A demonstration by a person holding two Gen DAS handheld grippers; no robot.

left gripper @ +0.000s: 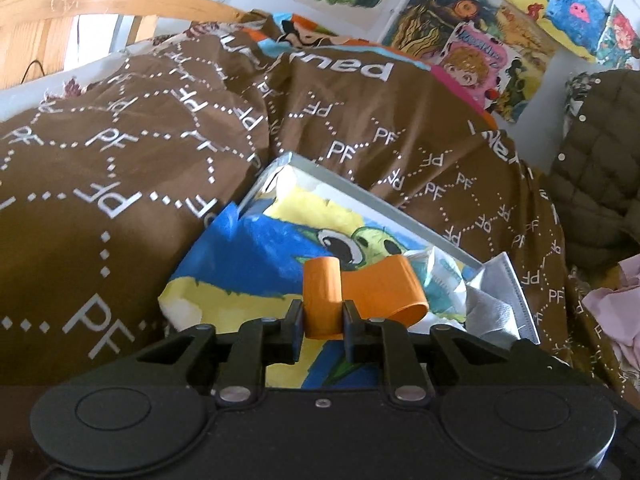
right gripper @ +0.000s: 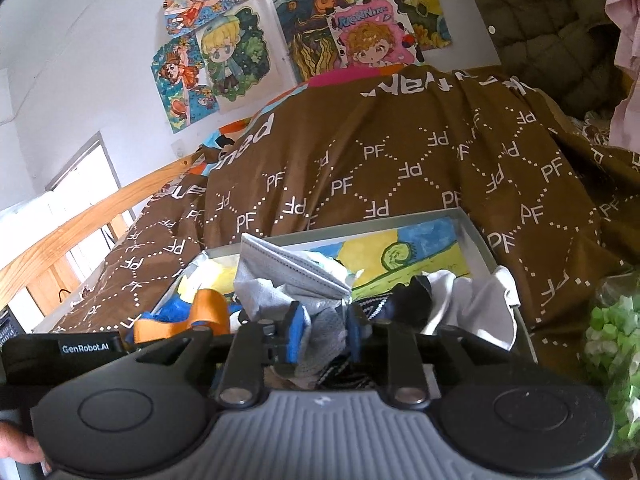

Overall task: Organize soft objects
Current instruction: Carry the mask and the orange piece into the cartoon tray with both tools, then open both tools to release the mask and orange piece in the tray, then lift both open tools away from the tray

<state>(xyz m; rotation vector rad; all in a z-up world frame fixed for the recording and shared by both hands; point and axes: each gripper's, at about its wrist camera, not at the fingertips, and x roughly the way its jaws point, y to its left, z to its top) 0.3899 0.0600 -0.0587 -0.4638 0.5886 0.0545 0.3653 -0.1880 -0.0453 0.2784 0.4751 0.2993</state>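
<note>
My left gripper (left gripper: 322, 320) is shut on an orange elastic band (left gripper: 352, 292) and holds it over a shallow grey box (left gripper: 360, 196) lined with a painted drawing. The band also shows in the right wrist view (right gripper: 208, 312). My right gripper (right gripper: 324, 328) is shut on a grey cloth (right gripper: 320, 336) over the same box (right gripper: 476, 236). A grey face mask (right gripper: 288, 264) lies in the box beside the cloth; it also shows in the left wrist view (left gripper: 508, 300). A white cloth (right gripper: 472, 304) and a dark striped piece (right gripper: 412, 296) lie at the box's right.
The box rests on a brown "PF" patterned duvet (left gripper: 160, 152) on a wooden bed (left gripper: 48, 12). An olive quilted jacket (left gripper: 600, 160) and pink cloth (left gripper: 612, 304) lie right. Drawings (right gripper: 360, 32) hang on the wall. Green plastic-wrapped stuff (right gripper: 612, 340) sits at far right.
</note>
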